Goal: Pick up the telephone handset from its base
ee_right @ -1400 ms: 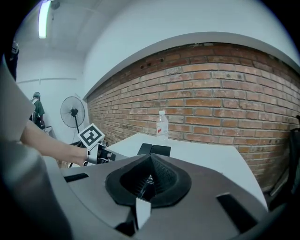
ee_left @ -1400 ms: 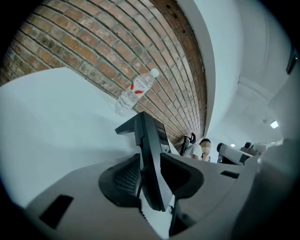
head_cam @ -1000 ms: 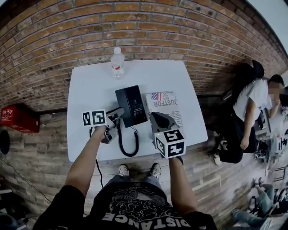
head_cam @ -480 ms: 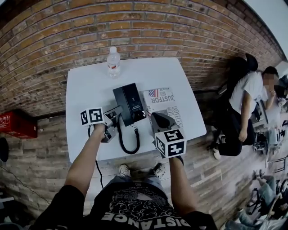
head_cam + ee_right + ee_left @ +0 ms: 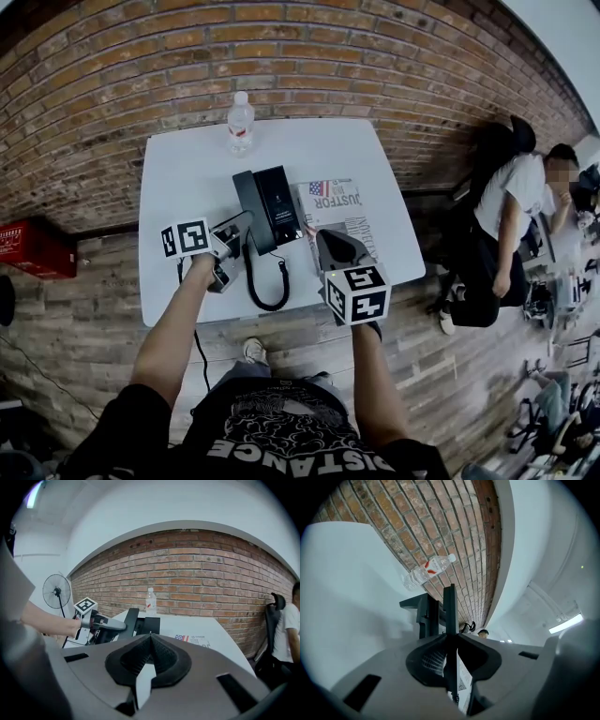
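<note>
Brick wall (image 5: pixel 281 56) across the back, plank floor (image 5: pixel 84 309) all around, and the white table (image 5: pixel 178 178) pushed with its far edge up against the bricks. People (image 5: pixel 516 202) are off to the right, well clear of the table. A red box (image 5: pixel 36 248) sits on the floor at the left, and a standing fan (image 5: pixel 56 591) shows in the right gripper view.

The table's left strip and far right corner are bare. A newspaper (image 5: pixel 342 211) lies just right of the black phone base (image 5: pixel 281 204) and runs towards the right edge. The base sits mid-table.

And here's the handset (image 5: pixel 247 214), tilted up along the base's left side. Whether its far end has cleared the cradle is hard to tell. The left gripper (image 5: pixel 234 230) has just been closing its jaws, and they now pinch the handset edge-on. The right gripper (image 5: pixel 328 240) hangs over the newspaper with its jaws pressed together, nothing between them.

A clear bottle (image 5: pixel 240 122) stands near the far edge. The coiled cord (image 5: pixel 267 286) loops towards the near edge.

Writing: "JUSTFOR" beside a US flag on the newspaper. The bottle's red label is too small to read.
</note>
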Demonstrator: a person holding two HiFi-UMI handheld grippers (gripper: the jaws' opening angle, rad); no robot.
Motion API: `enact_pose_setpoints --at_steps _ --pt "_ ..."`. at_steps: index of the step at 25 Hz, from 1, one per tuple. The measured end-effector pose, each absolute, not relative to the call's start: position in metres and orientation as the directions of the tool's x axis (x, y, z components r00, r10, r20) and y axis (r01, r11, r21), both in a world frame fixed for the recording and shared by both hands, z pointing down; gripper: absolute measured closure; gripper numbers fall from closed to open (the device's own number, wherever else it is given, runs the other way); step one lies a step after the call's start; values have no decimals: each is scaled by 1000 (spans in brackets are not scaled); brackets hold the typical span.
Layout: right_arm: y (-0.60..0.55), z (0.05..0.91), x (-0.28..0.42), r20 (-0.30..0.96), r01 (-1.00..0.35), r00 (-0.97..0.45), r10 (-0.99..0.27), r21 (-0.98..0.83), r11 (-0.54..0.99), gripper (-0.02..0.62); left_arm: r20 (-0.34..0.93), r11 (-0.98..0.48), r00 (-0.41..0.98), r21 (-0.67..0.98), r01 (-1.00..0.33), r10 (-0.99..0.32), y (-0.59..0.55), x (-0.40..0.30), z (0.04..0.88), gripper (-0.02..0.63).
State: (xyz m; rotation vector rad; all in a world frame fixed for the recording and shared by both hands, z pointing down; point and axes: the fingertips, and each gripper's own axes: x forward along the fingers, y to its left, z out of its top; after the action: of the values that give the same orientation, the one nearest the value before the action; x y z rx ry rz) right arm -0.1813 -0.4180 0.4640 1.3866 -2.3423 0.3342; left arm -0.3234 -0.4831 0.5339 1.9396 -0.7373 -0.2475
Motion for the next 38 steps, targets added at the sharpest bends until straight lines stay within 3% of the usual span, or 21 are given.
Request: enact_pose_setpoints --at_steps 23,38 --pt "-336 419 -119 317 -798 -574 -755 -12 602 597 45 -409 670 762 -503 -741 -357 -265 430 531" --pt "-282 408 -89 262 -778 -611 -747 -26 628 597 25 -404 613 730 -551 -790 -277 -238 416 532"
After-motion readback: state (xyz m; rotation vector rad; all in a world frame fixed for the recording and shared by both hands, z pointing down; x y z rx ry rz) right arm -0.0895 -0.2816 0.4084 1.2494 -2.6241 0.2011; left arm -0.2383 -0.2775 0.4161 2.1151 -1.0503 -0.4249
